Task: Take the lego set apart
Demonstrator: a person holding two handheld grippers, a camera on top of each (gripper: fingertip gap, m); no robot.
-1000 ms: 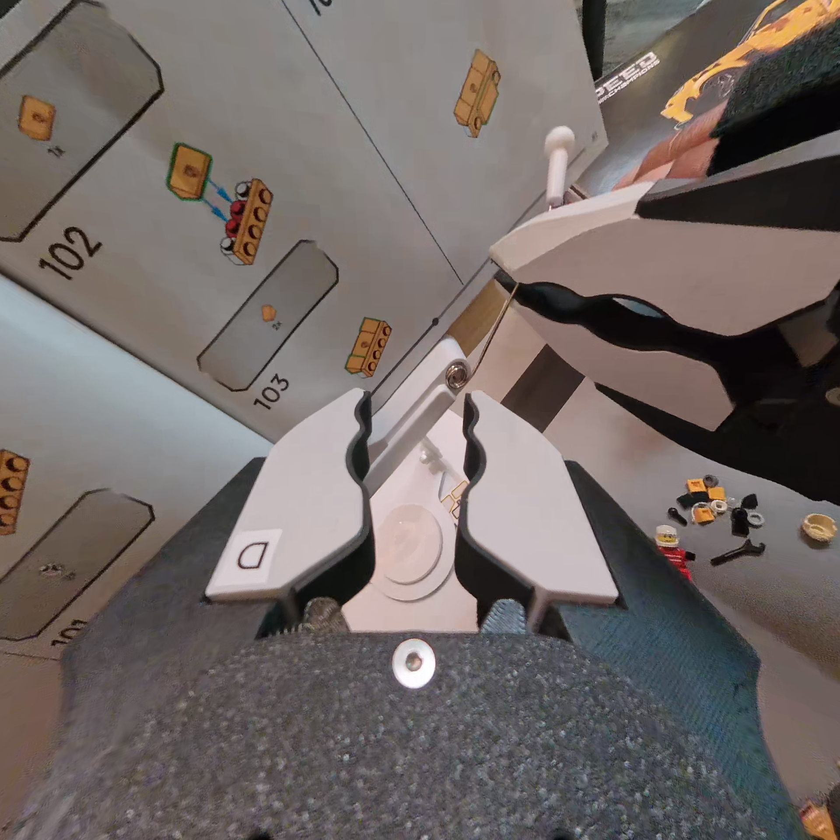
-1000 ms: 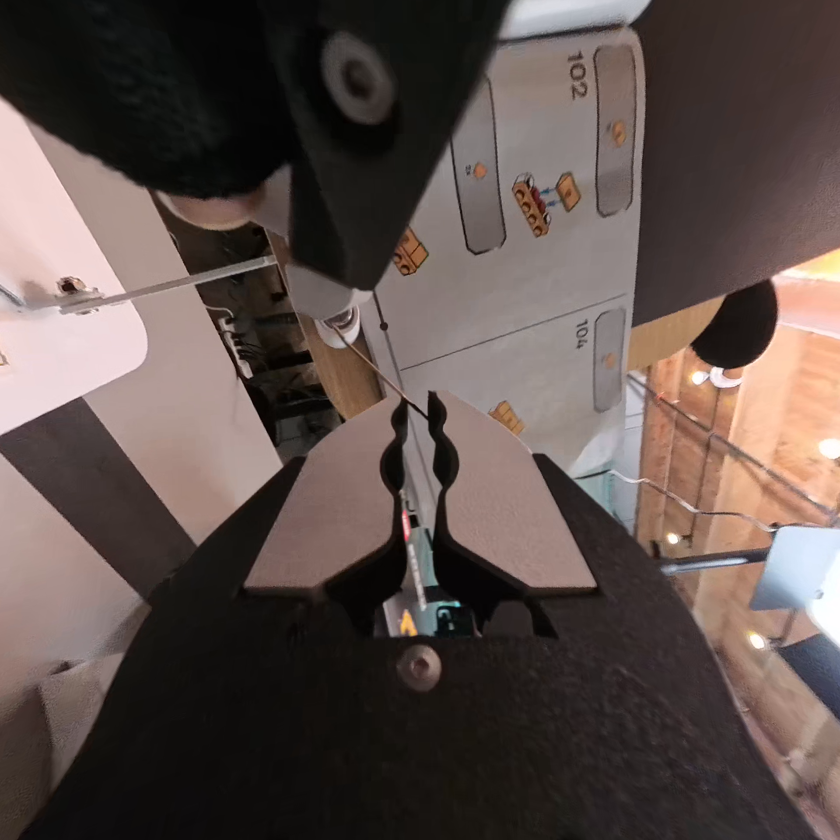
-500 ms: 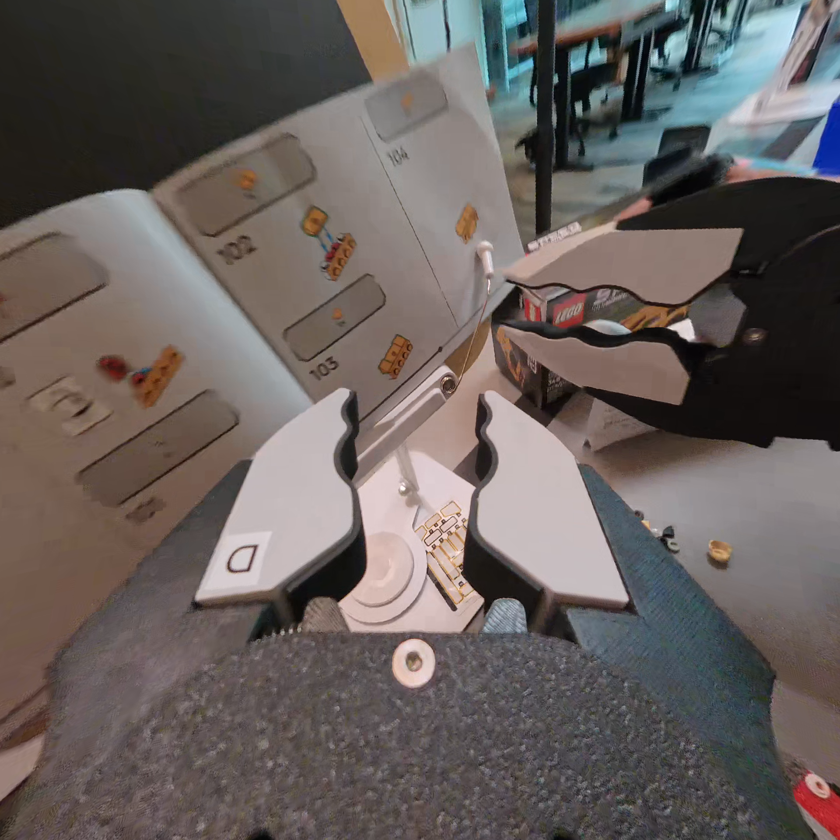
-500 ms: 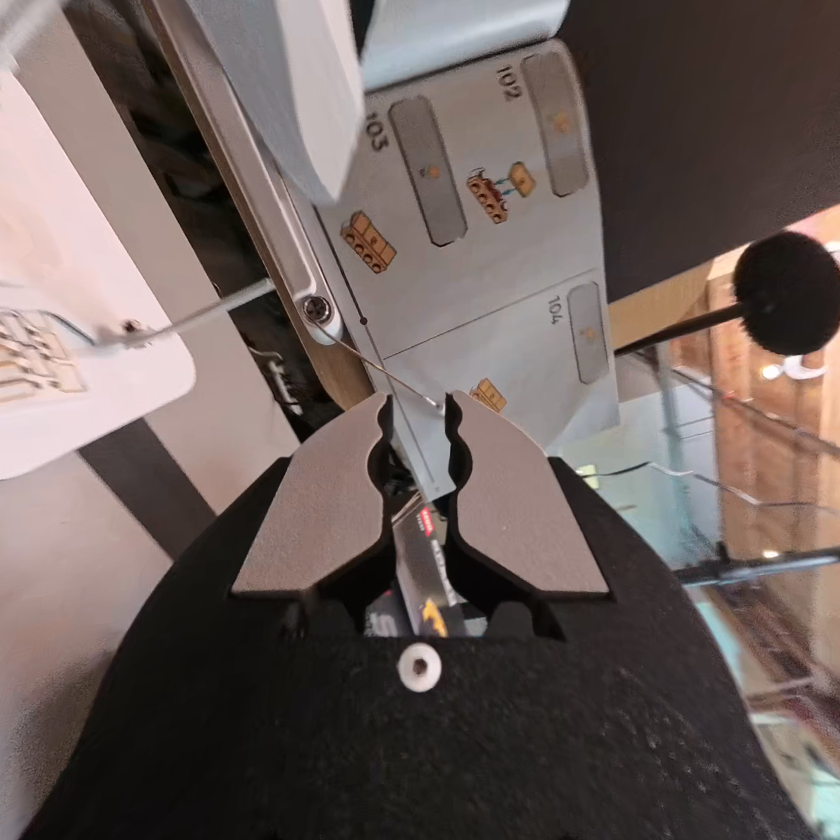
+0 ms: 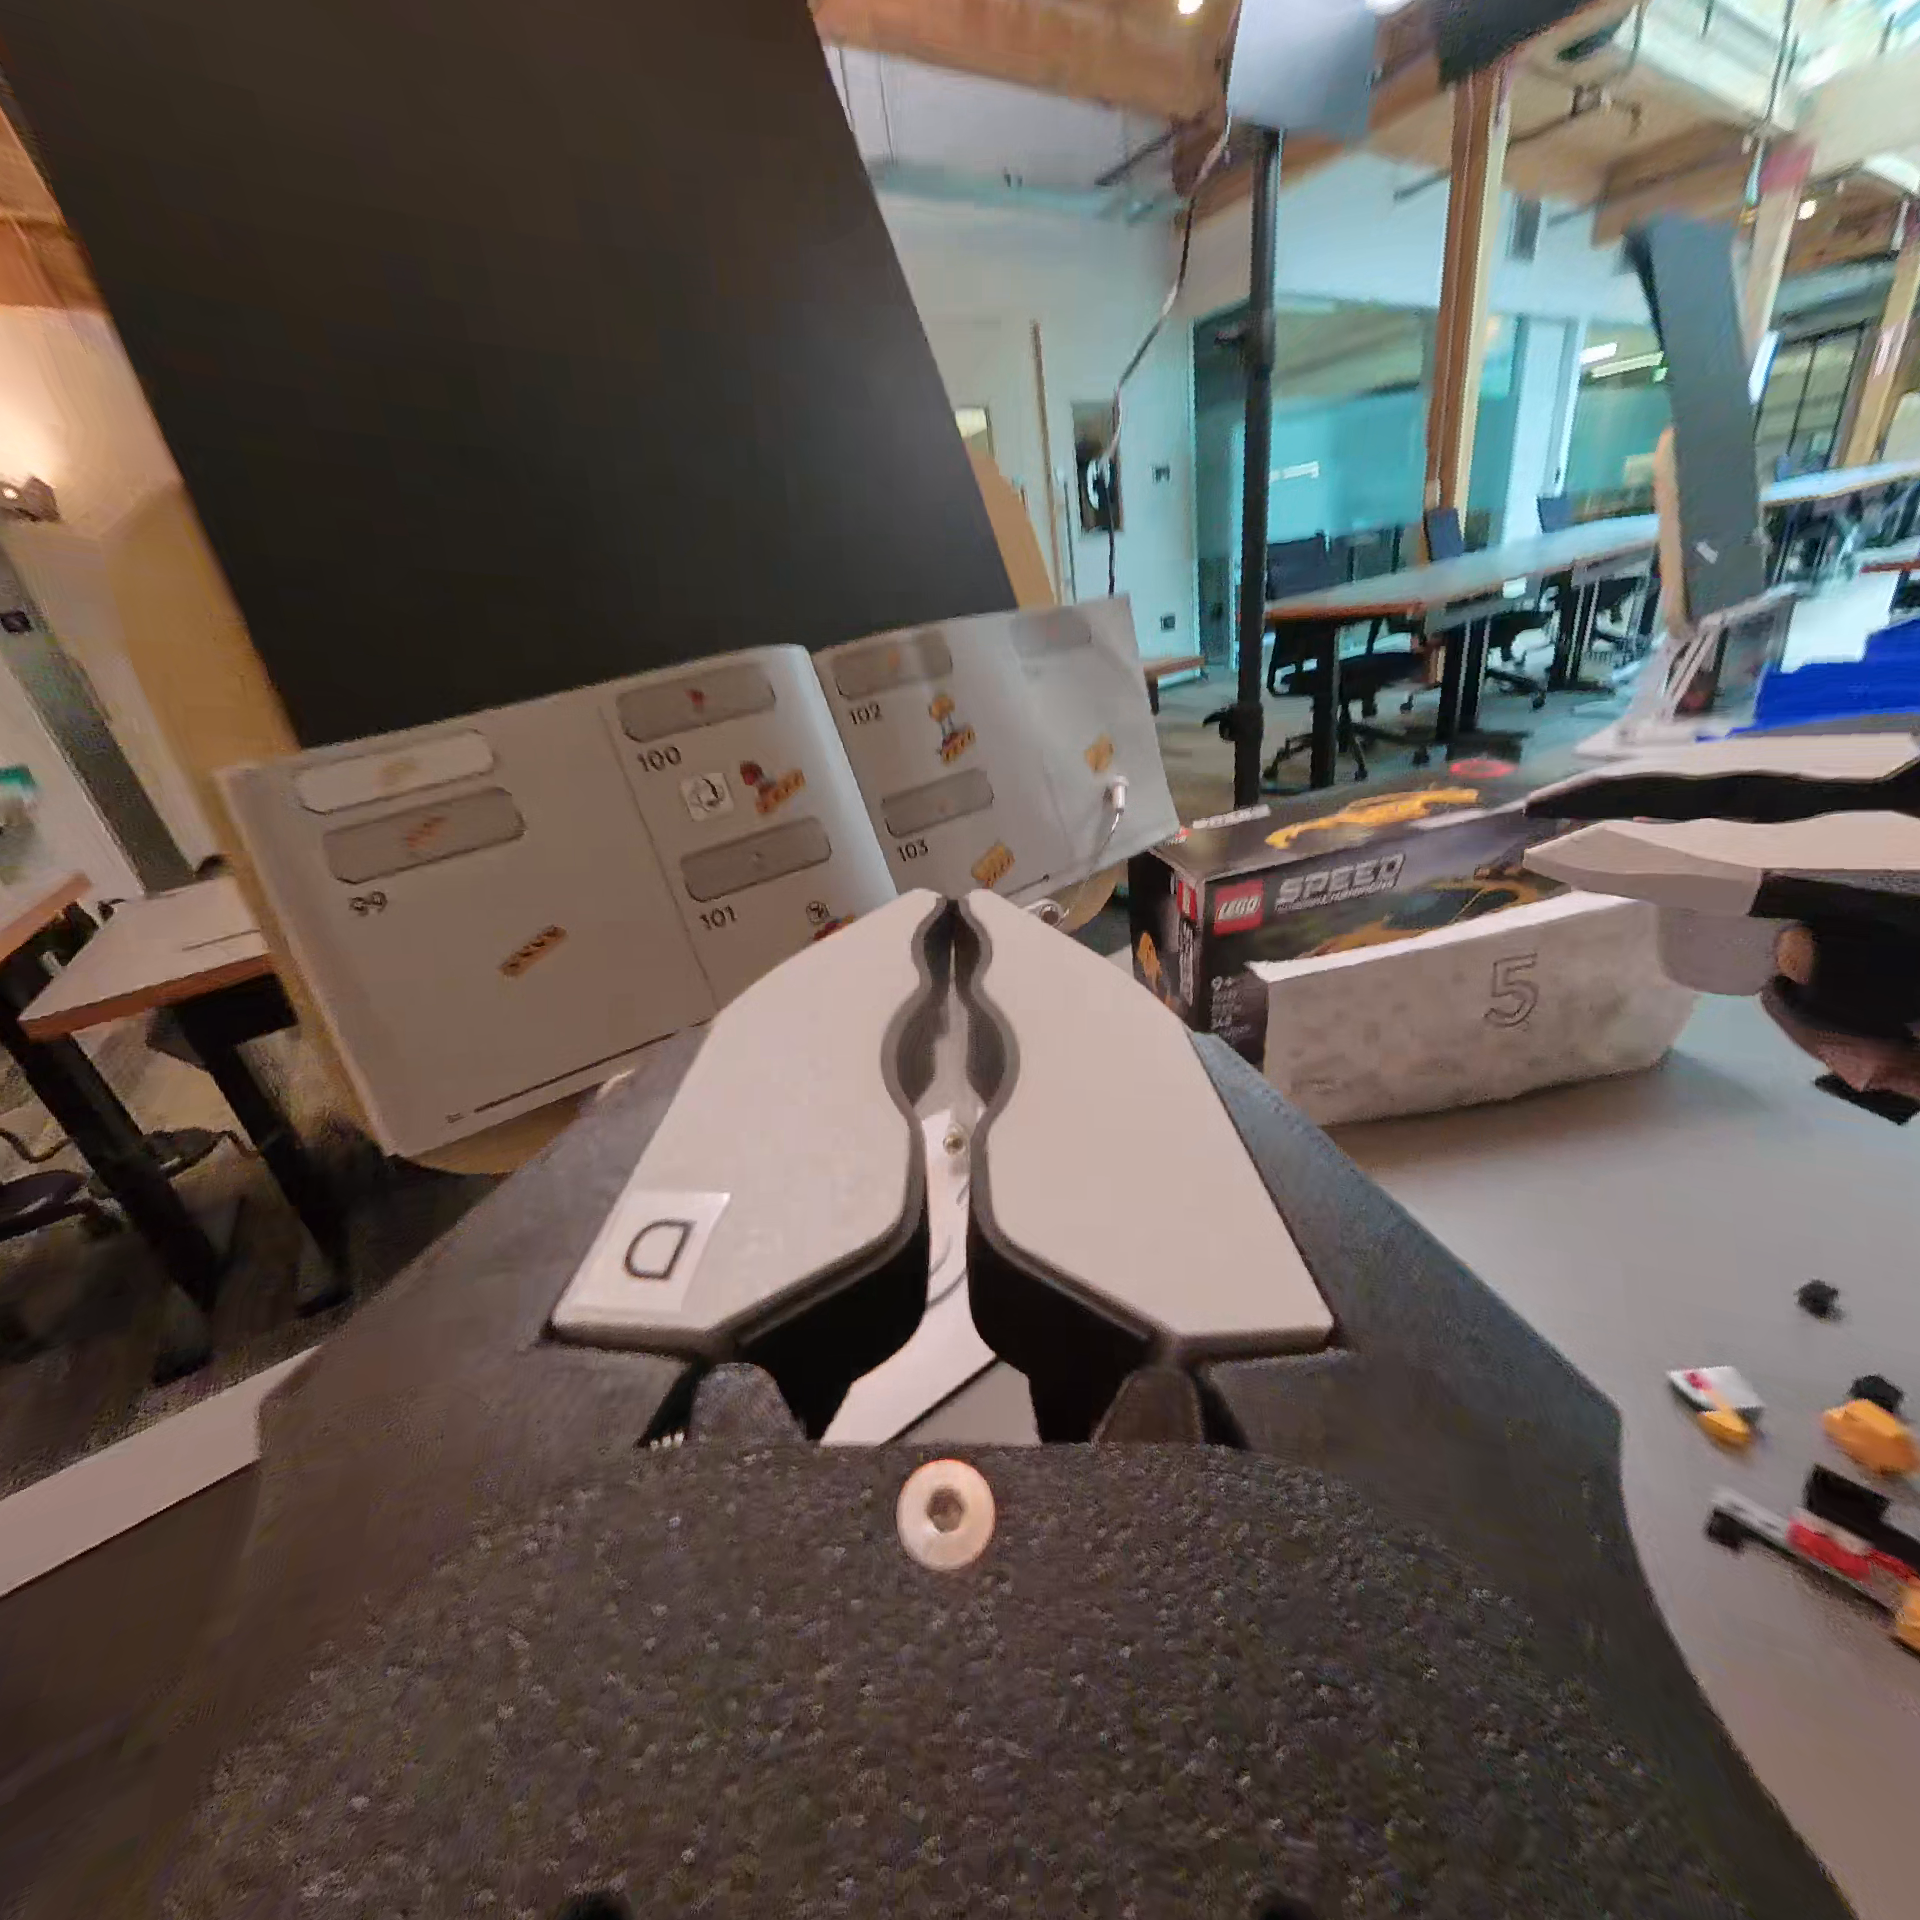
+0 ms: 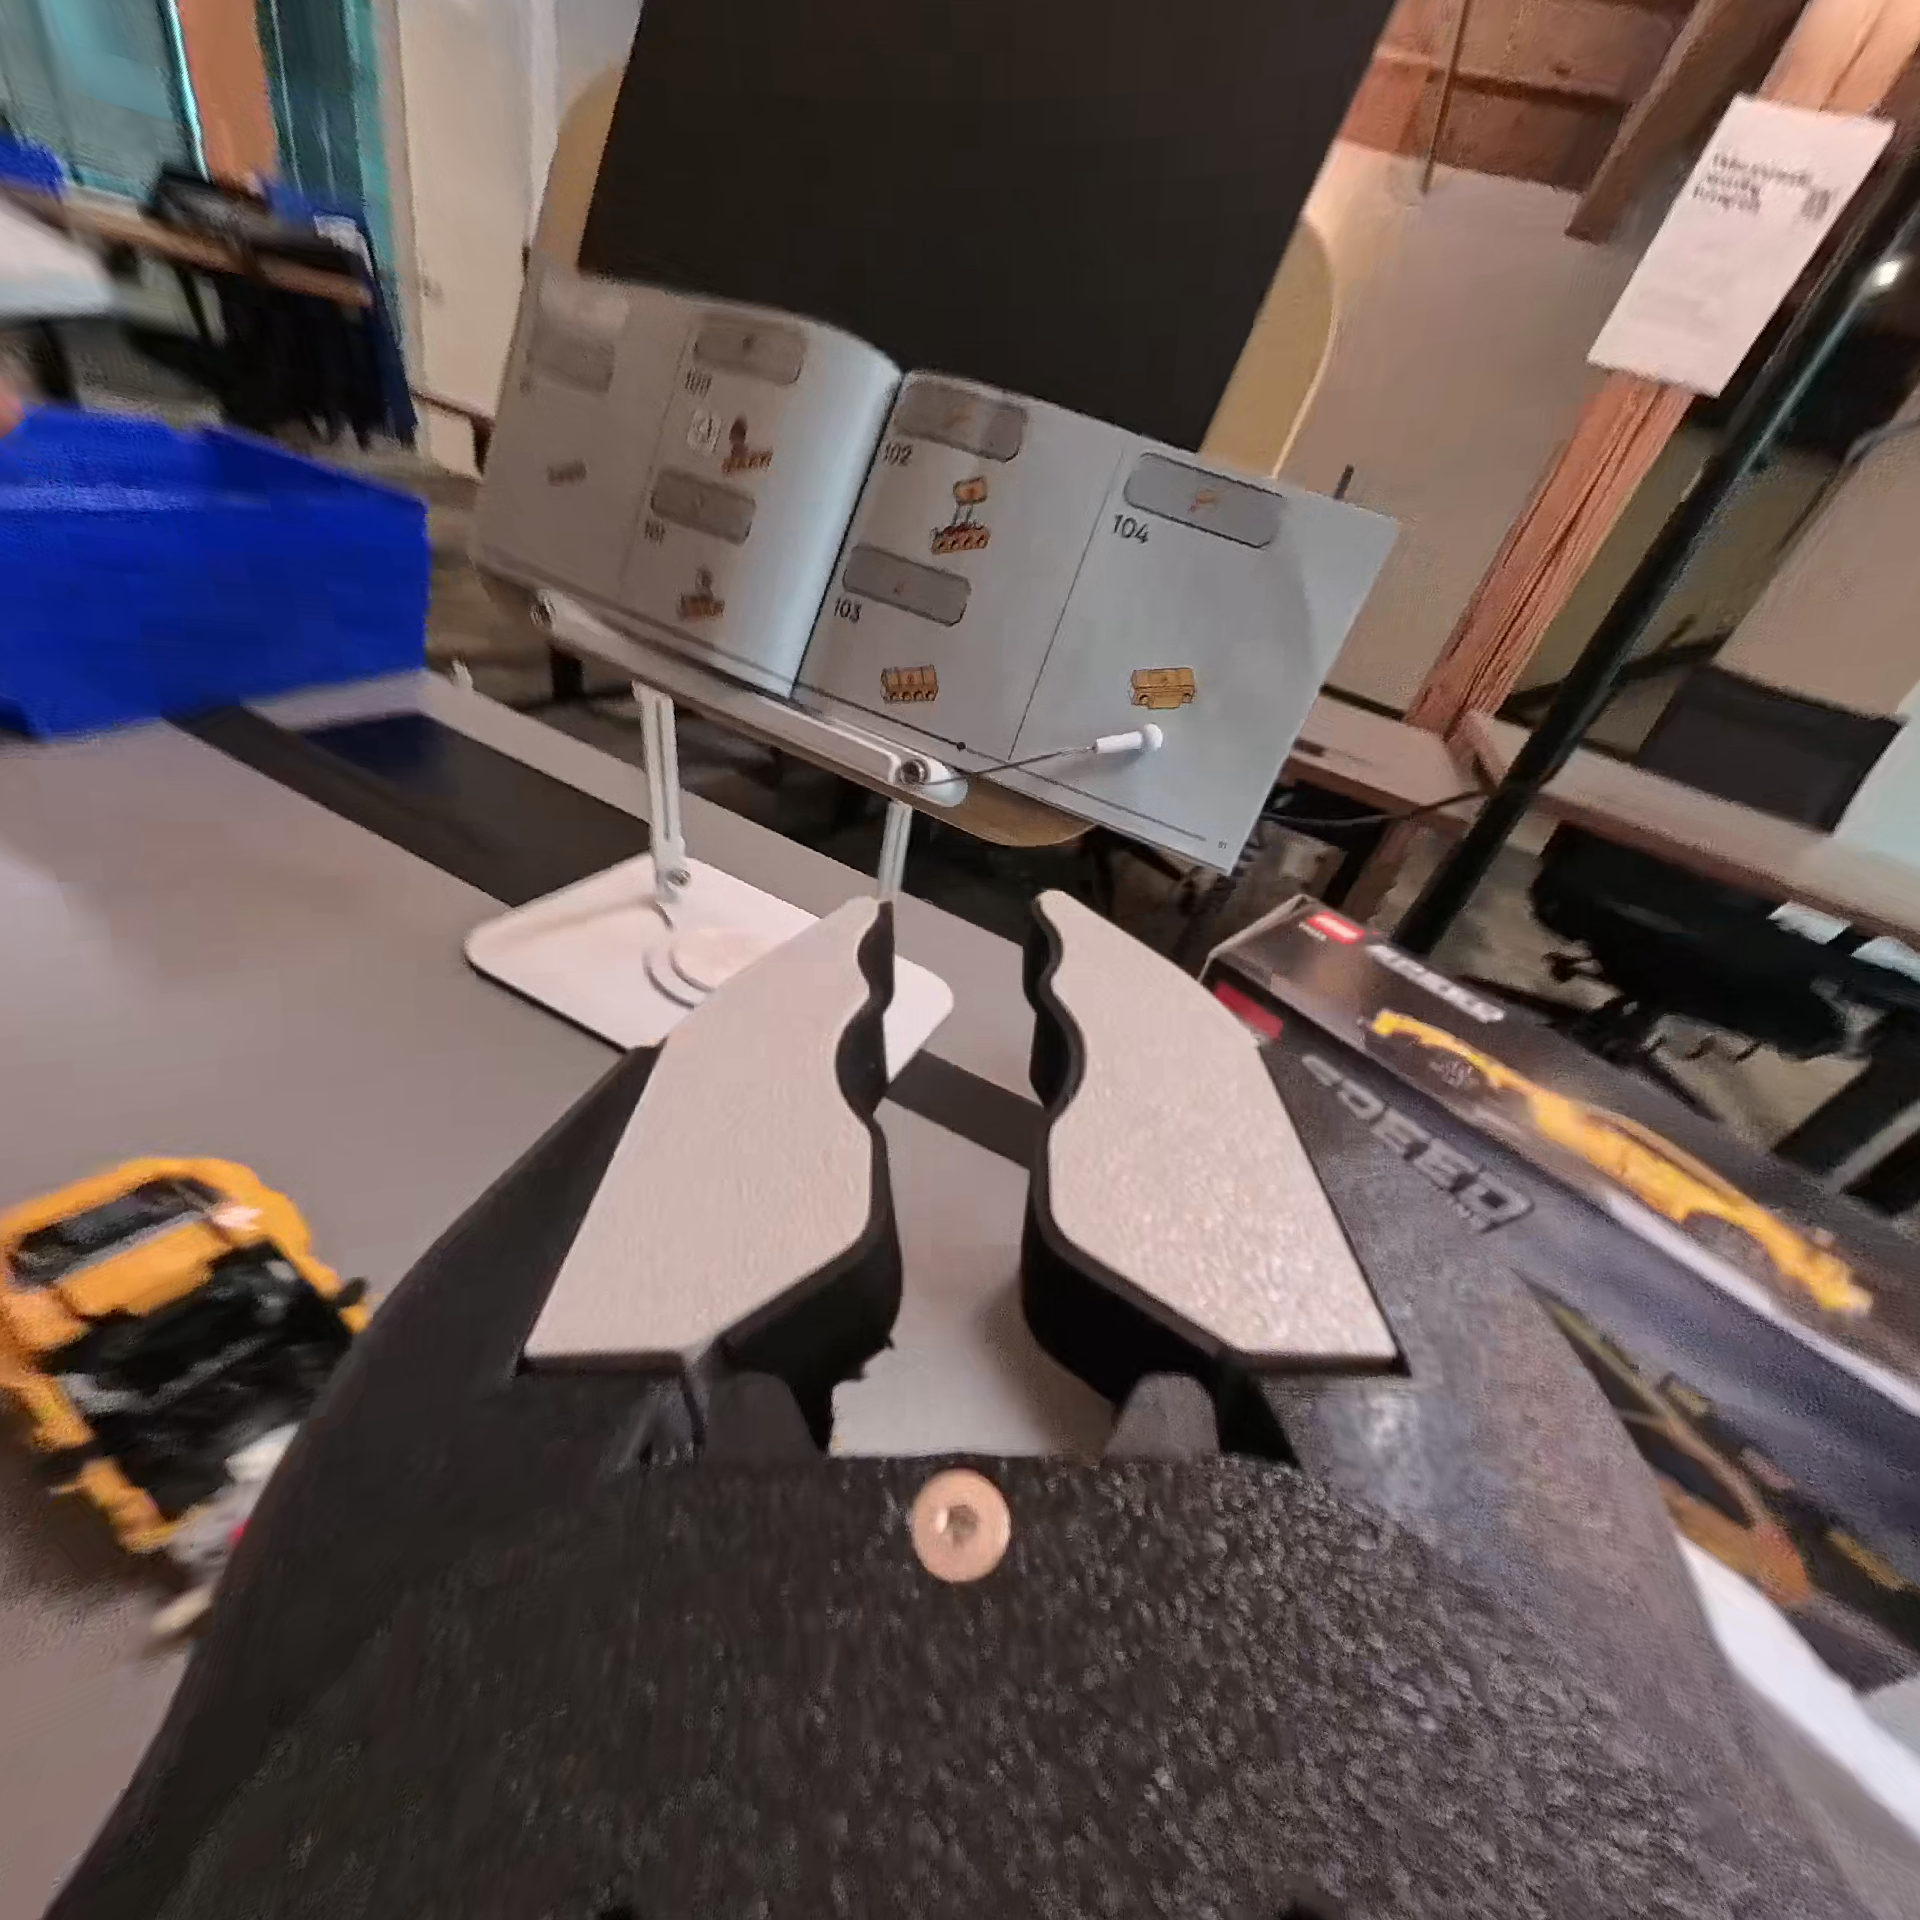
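My left gripper [image 5: 954,914]: fingers pressed together, holding nothing. My right gripper [image 6: 954,925]: fingers parted, empty. Yellow lego car [image 6: 145,1340]: on the grey table [image 6: 208,935], to the right gripper's left. Loose lego pieces [image 5: 1829,1475]: nearby. Beyond: lego box [image 6: 1475,1122], instruction booklet [image 6: 935,561] open on a white stand [image 6: 623,966].

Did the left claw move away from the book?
Yes. The left claw has backed away from the book on its stand: a second ago the pages filled its view, now the whole open book shows. It has also shut.

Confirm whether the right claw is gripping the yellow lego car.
No: the right claw is open with nothing between its fingers, and the yellow lego car sits apart on the table to its left.
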